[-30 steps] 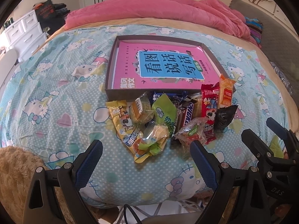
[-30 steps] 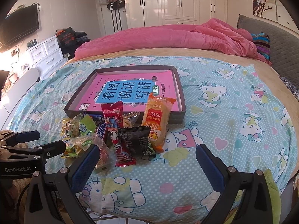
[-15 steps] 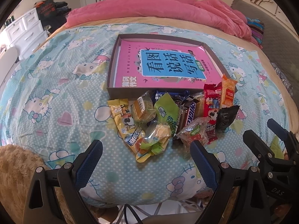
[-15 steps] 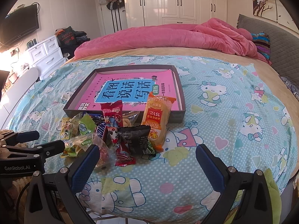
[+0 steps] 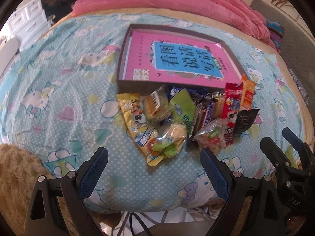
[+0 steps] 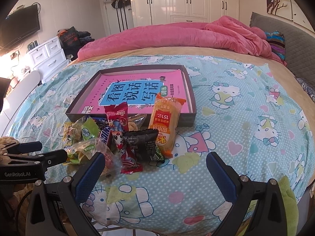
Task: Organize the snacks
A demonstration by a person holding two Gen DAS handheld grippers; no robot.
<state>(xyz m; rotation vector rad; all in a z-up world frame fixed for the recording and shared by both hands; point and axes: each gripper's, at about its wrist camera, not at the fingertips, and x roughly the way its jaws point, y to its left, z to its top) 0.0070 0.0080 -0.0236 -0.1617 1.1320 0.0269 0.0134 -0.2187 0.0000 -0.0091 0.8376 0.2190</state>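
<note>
Several wrapped snacks lie heaped on the bed just in front of a shallow dark box [image 5: 120, 64] [image 6: 192, 90] with a pink book [image 5: 177, 59] [image 6: 137, 90] inside. The heap holds a yellow packet [image 5: 133, 116], a green packet [image 5: 183, 110], a red packet [image 6: 120, 129], a black packet [image 6: 140, 143] and an orange packet [image 6: 167, 122] leaning on the box's front wall. My left gripper [image 5: 154, 173] is open, low and short of the heap. My right gripper [image 6: 154, 173] is open too, in front of the black and orange packets.
The bedspread [image 6: 246, 122] is light blue with cartoon cats. A pink duvet [image 6: 187, 37] is bunched at the far side. White drawers [image 6: 49, 57] stand to the left. A brown fluffy rug or cushion [image 5: 17, 169] sits at the bed's near left corner.
My left gripper has moved closer to the snacks and swung a little, so the box looks larger and tilted. The right gripper has barely moved. Both stayed open.
</note>
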